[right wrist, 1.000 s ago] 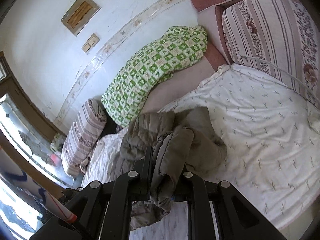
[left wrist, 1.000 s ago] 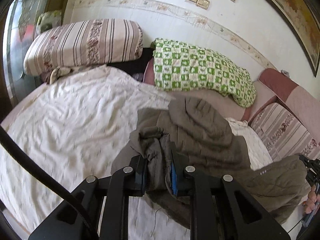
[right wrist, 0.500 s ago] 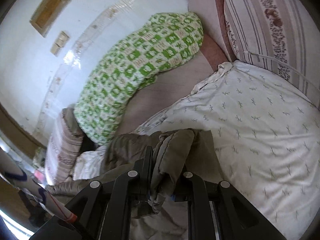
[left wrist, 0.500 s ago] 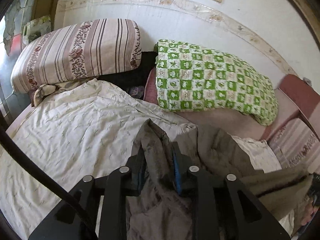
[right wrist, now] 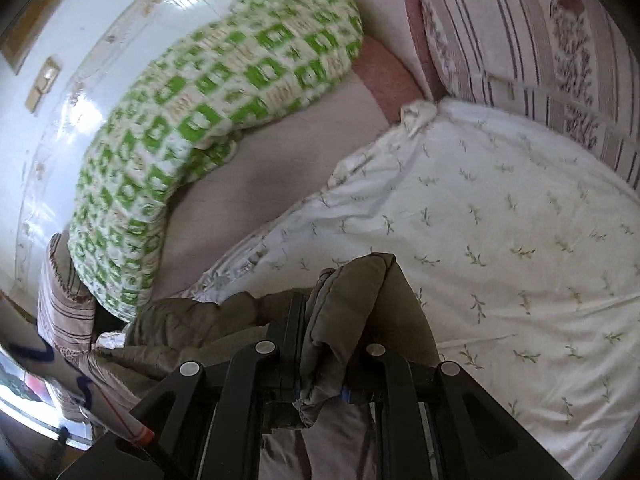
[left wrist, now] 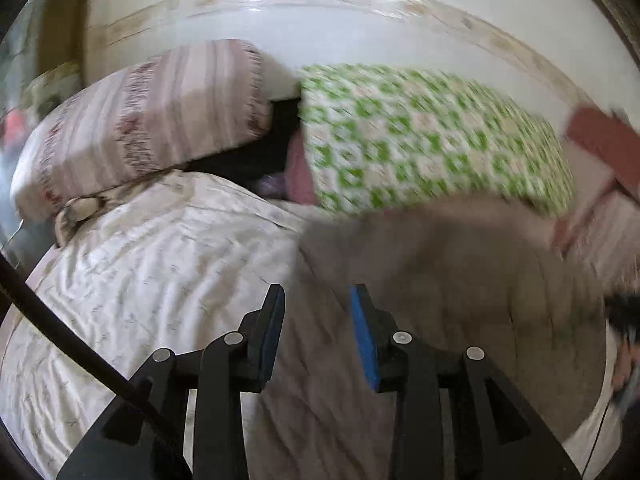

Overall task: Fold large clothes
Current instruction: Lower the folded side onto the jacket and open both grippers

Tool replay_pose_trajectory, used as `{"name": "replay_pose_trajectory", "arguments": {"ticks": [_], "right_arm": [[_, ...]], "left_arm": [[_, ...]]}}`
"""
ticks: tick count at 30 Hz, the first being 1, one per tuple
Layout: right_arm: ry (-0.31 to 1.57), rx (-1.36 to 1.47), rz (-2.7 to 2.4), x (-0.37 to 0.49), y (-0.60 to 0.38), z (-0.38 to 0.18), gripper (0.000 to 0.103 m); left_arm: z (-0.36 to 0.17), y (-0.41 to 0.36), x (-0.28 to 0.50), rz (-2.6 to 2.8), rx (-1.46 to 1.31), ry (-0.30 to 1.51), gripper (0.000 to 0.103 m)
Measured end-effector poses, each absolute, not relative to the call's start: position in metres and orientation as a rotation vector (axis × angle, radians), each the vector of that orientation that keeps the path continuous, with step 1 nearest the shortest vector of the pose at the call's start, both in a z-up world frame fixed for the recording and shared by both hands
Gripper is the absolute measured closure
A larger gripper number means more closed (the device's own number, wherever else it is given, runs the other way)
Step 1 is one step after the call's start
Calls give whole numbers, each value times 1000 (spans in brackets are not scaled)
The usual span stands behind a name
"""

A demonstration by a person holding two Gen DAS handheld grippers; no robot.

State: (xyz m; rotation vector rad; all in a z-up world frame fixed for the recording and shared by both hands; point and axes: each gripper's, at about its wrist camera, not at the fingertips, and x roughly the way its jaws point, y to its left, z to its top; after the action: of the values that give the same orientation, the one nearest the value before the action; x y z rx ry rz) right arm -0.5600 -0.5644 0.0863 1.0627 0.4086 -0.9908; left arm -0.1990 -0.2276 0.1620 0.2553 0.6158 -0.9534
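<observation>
A large olive-brown padded jacket (left wrist: 460, 280) lies spread on the white printed bedsheet (left wrist: 160, 264); the left wrist view is motion-blurred. My left gripper (left wrist: 316, 304) is open, its blue pads apart just above the jacket, holding nothing. My right gripper (right wrist: 332, 320) is shut on a bunched edge of the jacket (right wrist: 352, 296), which sticks up between the fingers above the sheet (right wrist: 500, 220). The right gripper shows dimly at the far right of the left wrist view (left wrist: 624, 312).
A green-and-white checked quilt (left wrist: 432, 136) and a striped pillow (left wrist: 152, 120) lie along the wall at the back of the bed. A striped cushion (right wrist: 540, 40) stands on the right. A window (right wrist: 28, 380) is on the left.
My left gripper has opened and let go of the jacket, which has dropped flat onto the bed. My right gripper still holds its edge and has moved closer to the bed.
</observation>
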Motion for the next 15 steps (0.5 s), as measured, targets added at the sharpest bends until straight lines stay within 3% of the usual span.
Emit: {"name": "replay_pose_trajectory", "arguments": {"ticks": [8,15], "right_arm": [[331,1127,-841,-587,-549,90,73],[314,923,-797,-595,-479,130,64]], "left_arm": [[77,-289,-224,-913,420,718,70],[61,-305,-217,-860,432,727,70]]}}
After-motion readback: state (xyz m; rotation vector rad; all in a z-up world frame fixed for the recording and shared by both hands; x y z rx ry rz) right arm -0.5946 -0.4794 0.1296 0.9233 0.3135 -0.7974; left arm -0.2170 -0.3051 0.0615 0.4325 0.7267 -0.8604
